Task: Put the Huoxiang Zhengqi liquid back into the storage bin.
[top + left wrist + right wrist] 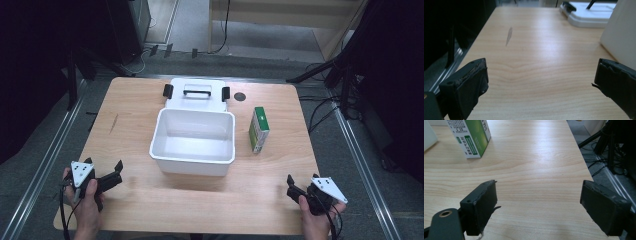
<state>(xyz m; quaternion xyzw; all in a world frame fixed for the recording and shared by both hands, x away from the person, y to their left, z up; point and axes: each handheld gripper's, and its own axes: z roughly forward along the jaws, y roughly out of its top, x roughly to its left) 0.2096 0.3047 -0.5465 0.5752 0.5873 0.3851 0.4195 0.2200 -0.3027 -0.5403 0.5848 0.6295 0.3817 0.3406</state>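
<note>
Both my tongs, left [114, 172] and right [290, 184], gape wide, empty. Green carton [259, 129] right of white tub [193, 142]: light, stiff cardboard; pinch across narrow sides.

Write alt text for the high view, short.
An open white bin sits mid-table on a wooden table, its lid lying flat behind it and a green carton to its right. A person's hands hold the left claw and right claw at the near corners, both open and empty.
</note>
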